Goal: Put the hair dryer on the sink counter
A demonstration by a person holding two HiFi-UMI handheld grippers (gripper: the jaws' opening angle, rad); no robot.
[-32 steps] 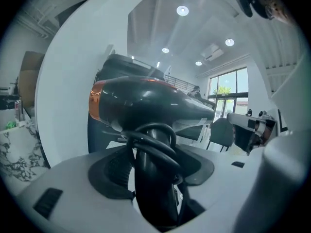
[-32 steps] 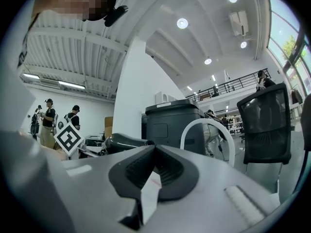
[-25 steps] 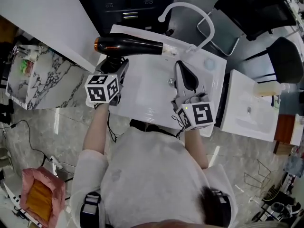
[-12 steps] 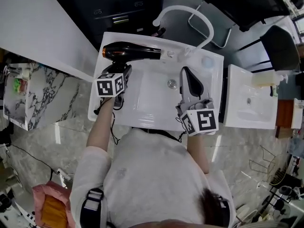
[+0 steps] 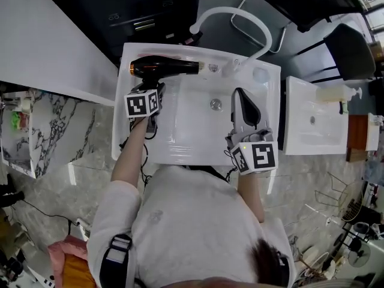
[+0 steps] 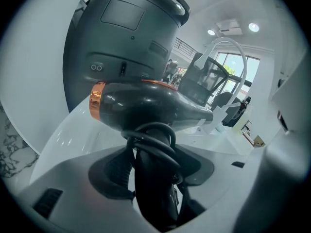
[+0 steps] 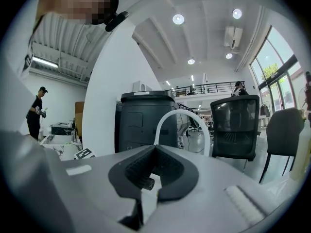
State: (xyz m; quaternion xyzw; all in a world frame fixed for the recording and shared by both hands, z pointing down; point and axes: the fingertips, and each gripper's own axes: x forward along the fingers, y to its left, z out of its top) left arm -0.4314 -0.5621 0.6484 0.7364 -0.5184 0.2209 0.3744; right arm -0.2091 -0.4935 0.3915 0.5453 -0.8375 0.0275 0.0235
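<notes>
Where the left gripper (image 5: pixel 150 87) clamps, the hair dryer (image 5: pixel 165 66) handle sits.

- The light was bright and even: round ceiling lights (image 7: pixel 178 19) shone overhead, and daylight came through tall windows (image 7: pixel 274 64) at the right.
- The white sink (image 5: pixel 180 143) glared softly and carried only faint shadows.
- Both gripper views were fisheye, bent hard at the rims, with black corners.
- The dryer (image 6: pixel 146 110) showed glossy highlights, and the nearest surfaces below it were soft and out of focus.
</notes>
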